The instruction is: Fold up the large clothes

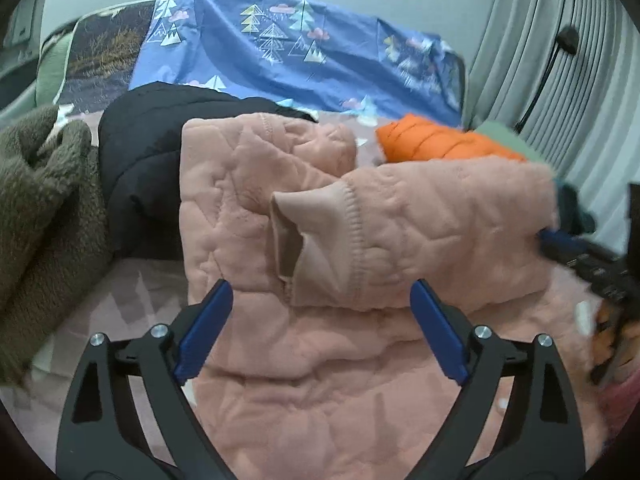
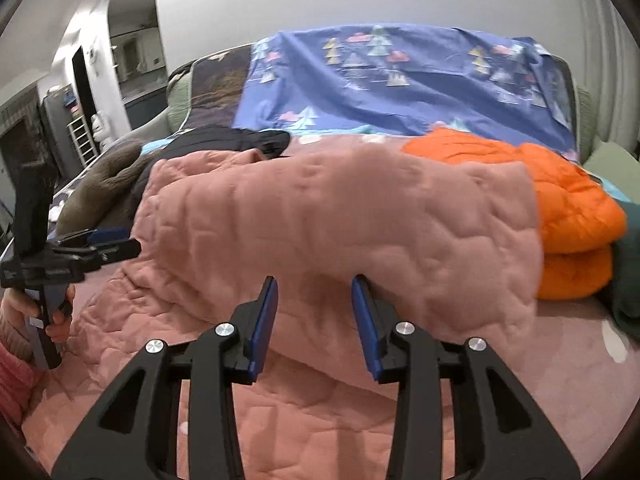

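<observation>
Left wrist view: the left gripper (image 1: 320, 312) is nearest, low in the picture, with its two blue fingers (image 1: 206, 328) spread wide and nothing between them. The pink jacket (image 1: 304, 380) lies right under and in front of it, spread on the bed. A pink sleeve (image 1: 420, 232) is folded across the jacket, and its cuff sits just past the fingertips, not touching them. At the far end of that sleeve, on the jacket's right side, part of the right gripper (image 1: 560, 240) shows, blurred.

Right wrist view: the right gripper (image 2: 314, 320) has its fingers partly apart, a smaller gap than the other one. The folded pink sleeve hangs just in front of the tips, but the pads do not press on it. On the jacket's left side a hand (image 2: 24, 312) holds the left gripper.

Farther back, a black coat (image 1: 136, 152) and a brown fuzzy garment (image 1: 44, 184) lie left of the pink jacket. An orange puffy jacket (image 2: 568, 208) lies to its right. Behind everything hangs a blue sheet with trees (image 1: 288, 56).
</observation>
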### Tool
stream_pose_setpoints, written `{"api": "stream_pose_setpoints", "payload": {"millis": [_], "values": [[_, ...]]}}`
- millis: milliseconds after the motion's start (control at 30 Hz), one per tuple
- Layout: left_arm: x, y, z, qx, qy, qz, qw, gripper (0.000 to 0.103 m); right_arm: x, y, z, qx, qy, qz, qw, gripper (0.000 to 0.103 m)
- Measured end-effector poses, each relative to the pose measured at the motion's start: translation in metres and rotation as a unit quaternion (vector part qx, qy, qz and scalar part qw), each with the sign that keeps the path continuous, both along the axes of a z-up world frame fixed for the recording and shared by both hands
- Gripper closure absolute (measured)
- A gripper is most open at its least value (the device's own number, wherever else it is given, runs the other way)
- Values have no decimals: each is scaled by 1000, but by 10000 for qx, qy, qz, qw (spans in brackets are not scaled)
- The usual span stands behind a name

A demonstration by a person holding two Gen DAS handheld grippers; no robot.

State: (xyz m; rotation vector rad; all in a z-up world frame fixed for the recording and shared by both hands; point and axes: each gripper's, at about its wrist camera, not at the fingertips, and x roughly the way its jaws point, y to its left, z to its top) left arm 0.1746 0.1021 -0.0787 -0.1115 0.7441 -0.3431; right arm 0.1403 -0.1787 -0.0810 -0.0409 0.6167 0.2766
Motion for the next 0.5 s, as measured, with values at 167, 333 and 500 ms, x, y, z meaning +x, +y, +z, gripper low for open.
{"api": "stream_pose_setpoints", "payload": {"millis": [167,333,500], "values": [[28,-13,-2,-240,21,-358,9991,50,5,-12,3,157,-31,-257,9995,64],[12,-14,50,-430,-487,-379,9972,95,-15,-32,31,361,-696,-408,9961,64],[-2,5,69,625,-674,121,9957,89,9,-47,19,38,-293,-971,9948,58]]}}
